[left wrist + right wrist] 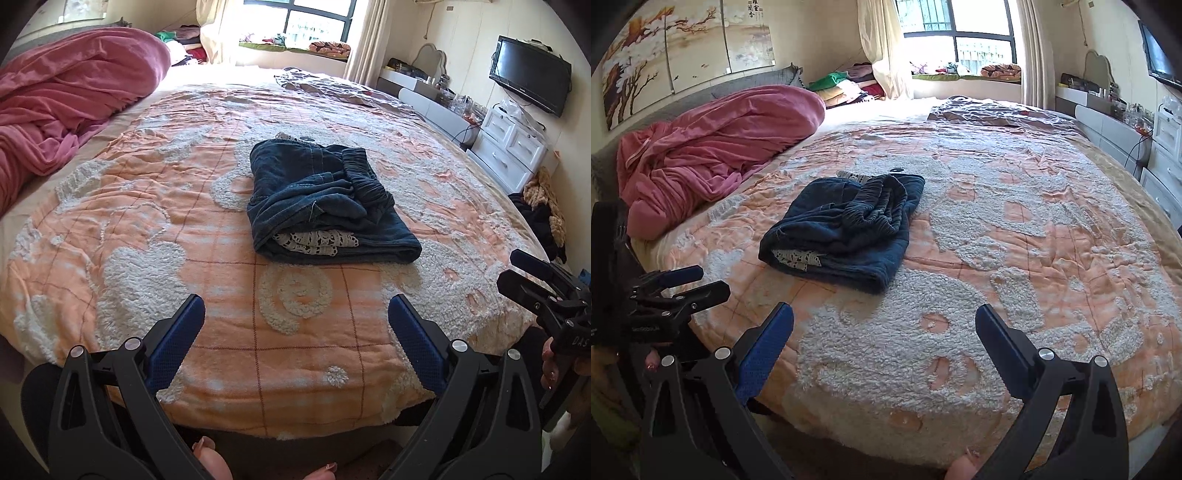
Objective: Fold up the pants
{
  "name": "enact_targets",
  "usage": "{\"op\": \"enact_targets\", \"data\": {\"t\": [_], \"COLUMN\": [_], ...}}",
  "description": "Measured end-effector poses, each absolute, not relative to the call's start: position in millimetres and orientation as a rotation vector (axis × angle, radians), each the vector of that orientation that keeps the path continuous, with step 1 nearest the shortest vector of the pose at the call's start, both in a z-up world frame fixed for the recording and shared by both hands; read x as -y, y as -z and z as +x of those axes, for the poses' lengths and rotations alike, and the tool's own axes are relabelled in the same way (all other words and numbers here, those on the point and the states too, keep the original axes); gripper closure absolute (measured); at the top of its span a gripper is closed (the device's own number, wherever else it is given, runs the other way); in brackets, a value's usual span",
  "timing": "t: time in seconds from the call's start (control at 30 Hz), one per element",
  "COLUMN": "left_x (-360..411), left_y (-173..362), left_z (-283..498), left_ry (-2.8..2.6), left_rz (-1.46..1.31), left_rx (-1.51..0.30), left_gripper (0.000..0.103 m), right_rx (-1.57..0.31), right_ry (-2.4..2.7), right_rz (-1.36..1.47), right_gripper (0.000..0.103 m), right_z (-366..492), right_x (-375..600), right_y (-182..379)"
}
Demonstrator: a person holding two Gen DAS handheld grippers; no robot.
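Observation:
The dark blue pants (325, 199) lie folded in a thick bundle on the orange and white bedspread (147, 236), with white lace trim showing at the near fold. They also show in the right wrist view (846, 229). My left gripper (295, 321) is open and empty, held back over the bed's near edge, well short of the pants. My right gripper (884, 332) is open and empty, also near the bed's edge, to the right of the pants. Each gripper shows in the other's view: the right one (532, 280) and the left one (687, 284).
A crumpled pink blanket (62, 107) lies at the bed's left side. A grey-brown cover (343, 88) lies at the far end. White drawers (513, 144), a TV (532, 74) and a clothes pile (543, 206) stand to the right of the bed.

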State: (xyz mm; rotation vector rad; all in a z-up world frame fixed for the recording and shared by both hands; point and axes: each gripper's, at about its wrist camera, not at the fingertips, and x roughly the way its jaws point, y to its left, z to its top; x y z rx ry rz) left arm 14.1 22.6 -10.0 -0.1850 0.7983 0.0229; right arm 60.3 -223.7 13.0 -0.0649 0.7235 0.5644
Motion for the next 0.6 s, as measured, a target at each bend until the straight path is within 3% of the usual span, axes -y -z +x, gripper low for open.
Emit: {"op": "enact_targets", "data": {"t": [0.6], "left_x": [-23.6], "left_y": [10.4], "left_z": [13.1], "left_ry": [-0.014], "left_rz": [-0.182], "left_rx": [-0.804], "left_gripper": [0.01], "right_rx": [-0.735], "right_ry": [-0.545], "right_rz": [-0.053], "right_gripper": [0.005], "right_z": [63.6], "right_x": [226.7], "right_y": [-9.4]}}
